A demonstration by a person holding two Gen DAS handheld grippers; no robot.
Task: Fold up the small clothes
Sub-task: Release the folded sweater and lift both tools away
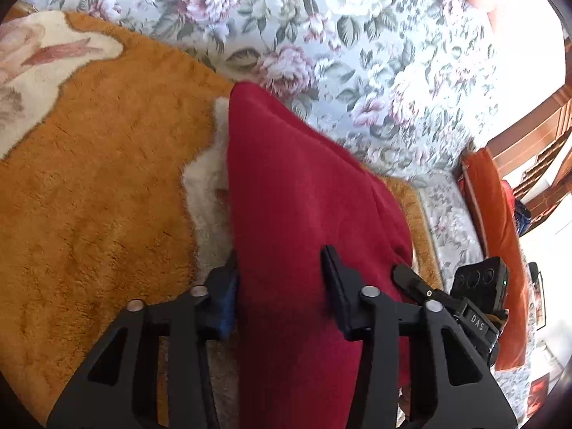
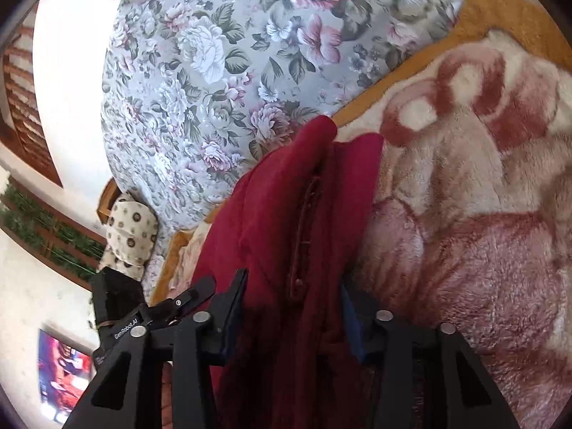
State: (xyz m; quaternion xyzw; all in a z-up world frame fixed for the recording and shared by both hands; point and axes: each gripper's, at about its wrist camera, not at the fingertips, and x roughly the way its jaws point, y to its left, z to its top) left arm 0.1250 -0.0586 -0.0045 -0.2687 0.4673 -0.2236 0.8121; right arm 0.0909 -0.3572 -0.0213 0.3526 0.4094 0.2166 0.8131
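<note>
A dark red fleece garment (image 1: pixel 296 193) lies on an orange and cream plush blanket (image 1: pixel 100 186). My left gripper (image 1: pixel 282 271) stands open with the garment's near part between its fingers, one finger at the cloth's left edge, the other on top of the cloth. In the right wrist view the same garment (image 2: pixel 286 207) shows a zip seam down its middle. My right gripper (image 2: pixel 293 286) is open and straddles the garment's near end. The other gripper's fingers (image 1: pixel 411 279) touch the garment's right edge.
A floral grey bedsheet (image 1: pixel 357 43) lies beyond the blanket (image 2: pixel 482 178). An orange cushion (image 1: pixel 497 214) stands at the bed's right side. A patterned cushion (image 2: pixel 128 236) sits by the bed's left edge. Wooden furniture lies past the bed.
</note>
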